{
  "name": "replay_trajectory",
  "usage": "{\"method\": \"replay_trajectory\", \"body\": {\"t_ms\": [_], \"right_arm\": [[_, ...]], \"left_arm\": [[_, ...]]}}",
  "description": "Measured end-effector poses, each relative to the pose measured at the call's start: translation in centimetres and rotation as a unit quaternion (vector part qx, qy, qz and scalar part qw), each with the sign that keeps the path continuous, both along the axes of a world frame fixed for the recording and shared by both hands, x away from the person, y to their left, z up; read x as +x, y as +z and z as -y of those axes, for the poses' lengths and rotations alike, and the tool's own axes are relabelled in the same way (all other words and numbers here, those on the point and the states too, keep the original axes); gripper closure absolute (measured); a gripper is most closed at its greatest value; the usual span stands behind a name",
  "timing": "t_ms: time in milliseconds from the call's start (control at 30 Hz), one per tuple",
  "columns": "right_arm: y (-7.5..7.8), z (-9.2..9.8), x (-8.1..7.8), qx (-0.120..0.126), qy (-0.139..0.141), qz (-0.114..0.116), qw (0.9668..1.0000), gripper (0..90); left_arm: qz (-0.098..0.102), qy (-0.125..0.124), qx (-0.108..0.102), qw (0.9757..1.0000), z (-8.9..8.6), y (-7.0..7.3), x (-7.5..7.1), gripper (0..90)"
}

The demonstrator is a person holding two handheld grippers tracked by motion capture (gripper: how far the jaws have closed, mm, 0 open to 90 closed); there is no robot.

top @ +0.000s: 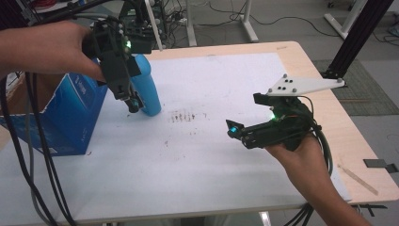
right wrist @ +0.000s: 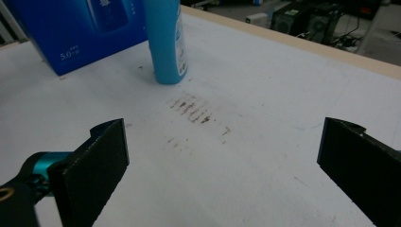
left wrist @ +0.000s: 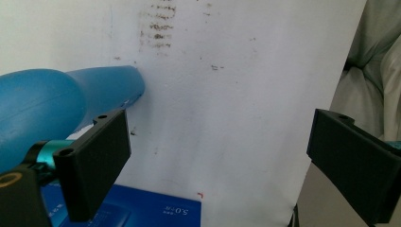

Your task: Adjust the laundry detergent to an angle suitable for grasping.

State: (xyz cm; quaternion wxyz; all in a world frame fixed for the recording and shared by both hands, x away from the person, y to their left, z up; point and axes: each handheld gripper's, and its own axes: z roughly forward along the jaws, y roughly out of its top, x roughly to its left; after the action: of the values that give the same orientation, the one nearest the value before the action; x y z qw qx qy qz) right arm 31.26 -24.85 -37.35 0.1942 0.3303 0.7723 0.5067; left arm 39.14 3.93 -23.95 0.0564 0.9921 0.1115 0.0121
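My left gripper (top: 129, 96) covers much of the bottle (top: 147, 89) in the high view, so I cannot tell there whether my jaws touch it. In my left gripper view the bottle (left wrist: 56, 111) runs off the left edge, and the box (left wrist: 142, 210) is cut by the bottom edge, its print too small to read. In my right gripper view the bottle (right wrist: 165, 40) and box (right wrist: 80, 33) lose their tops at the upper edge.

Blue box (top: 70, 117): stands at the tabletop's left edge.
White sheet (top: 211, 141): covers the tabletop (top: 306, 61).
Brown smudges (top: 183, 116): mid-sheet.
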Motion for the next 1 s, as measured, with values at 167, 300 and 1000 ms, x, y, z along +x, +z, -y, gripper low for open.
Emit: {"method": "replay_trajectory", "body": {"t_ms": [167, 300, 1000], "right_arm": [[-0.3, -0.6, 0.1, 0.011, -0.007, 0.010, 0.9999, 1.9], [-0.4, -1.4, 0.3, 0.014, -0.007, 0.015, 0.9998, 1.9], [-0.1, -6.4, 3.4, 0.022, -0.001, 0.028, 0.9994, 1.9]], "left_arm": [[-0.001, 0.000, 0.000, 1.0000, -0.2, -0.1, -0.1, 7.0], [-0.006, 0.001, 0.002, 1.0000, -0.3, -0.3, -0.3, 7.0], [-0.014, 0.009, 0.012, 0.9998, -2.4, -0.4, -1.5, 7.0]]}}
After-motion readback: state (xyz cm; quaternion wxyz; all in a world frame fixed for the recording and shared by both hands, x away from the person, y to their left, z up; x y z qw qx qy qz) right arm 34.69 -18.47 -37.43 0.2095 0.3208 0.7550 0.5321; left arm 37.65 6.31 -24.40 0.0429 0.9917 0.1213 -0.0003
